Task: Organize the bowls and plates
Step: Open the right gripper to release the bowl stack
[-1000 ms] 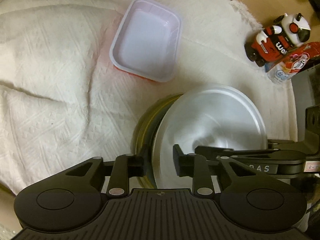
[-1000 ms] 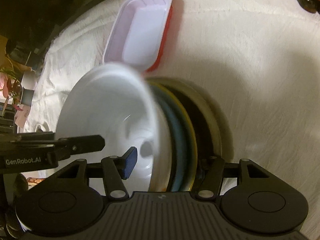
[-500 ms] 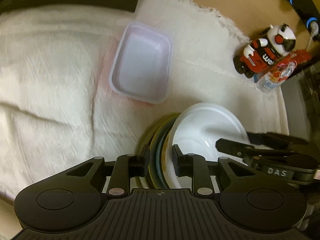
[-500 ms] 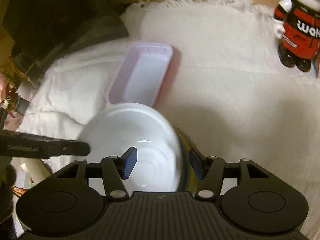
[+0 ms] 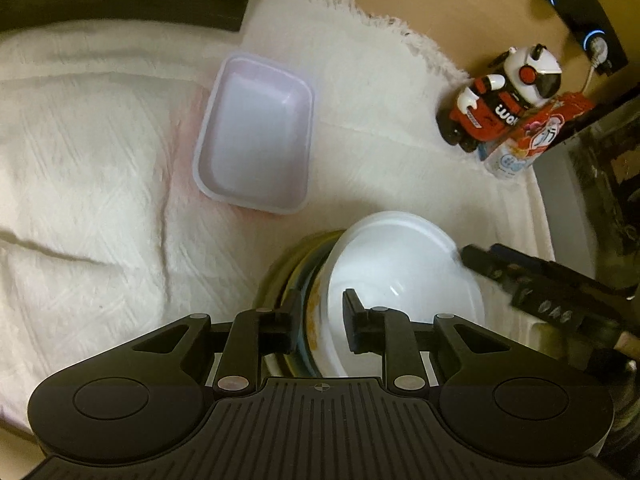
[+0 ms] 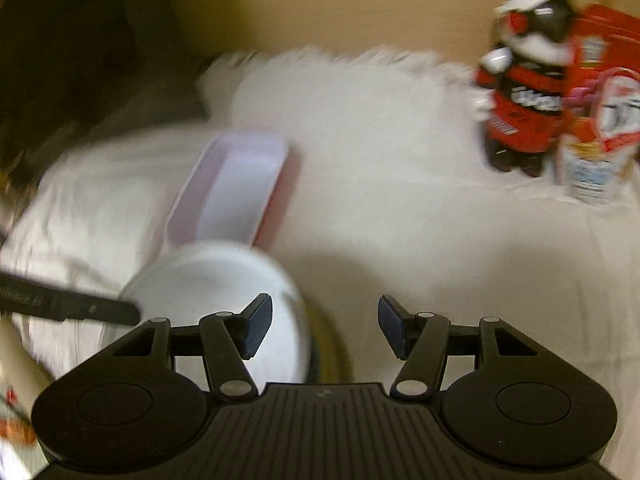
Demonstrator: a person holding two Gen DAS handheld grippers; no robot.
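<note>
My left gripper (image 5: 318, 318) is shut on the edge of a stack of plates and bowls (image 5: 304, 280), with a white bowl (image 5: 400, 276) on its near side. The stack is held tilted above a white cloth (image 5: 100, 200). My right gripper (image 6: 325, 330) is open and empty, with the white bowl (image 6: 216, 292) just to its left. Its dark fingers show at the bowl's right rim in the left wrist view (image 5: 520, 276). A white rectangular tray (image 5: 256, 136) lies on the cloth beyond the stack; it also shows in the right wrist view (image 6: 236, 184).
A red, white and black toy robot (image 5: 500, 100) and a small carton (image 5: 520, 148) stand at the cloth's far right edge; the robot also shows in the right wrist view (image 6: 524, 108). A dark panel with blue lights (image 5: 576, 4) is at the far right.
My right gripper has let go of the stack's rim and drawn back to the right, open. The left gripper has lifted the stack higher above the cloth. The right wrist view is blurred by motion.
</note>
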